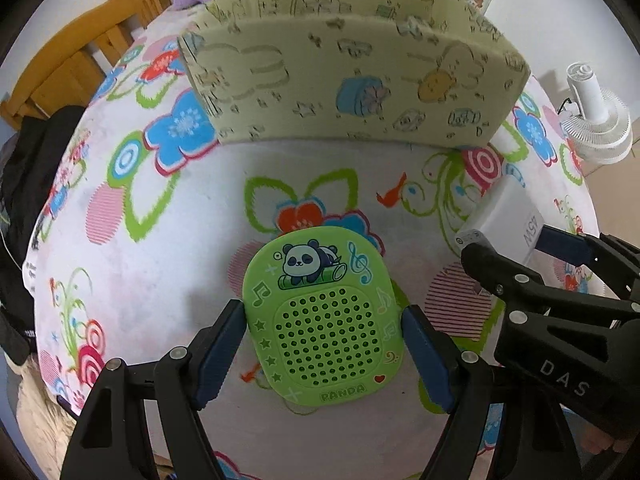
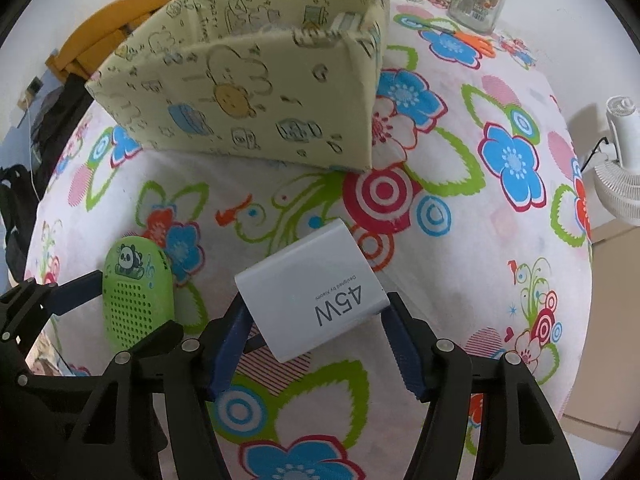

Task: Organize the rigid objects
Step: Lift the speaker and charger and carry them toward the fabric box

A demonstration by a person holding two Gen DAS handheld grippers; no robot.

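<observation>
Left tongs (image 1: 324,344) gripping green panda speaker (image 1: 320,316), perforated grille

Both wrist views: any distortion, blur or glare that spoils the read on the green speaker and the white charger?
Left wrist view: strong fisheye bending, dark corners; green panda speaker sharp, even soft light, no glare. Right wrist view: same bending; the "45W" print on the white charger is legible, faint sheen only; yellow fabric box slightly soft.

Right gripper (image 2: 316,332): clamps white charger (image 2: 312,296)
Left gripper (image 2: 120,312): clamps green speaker (image 2: 138,300)
Behind: patterned box (image 2: 256,96) on floral cloth (image 2: 460,208)
</observation>
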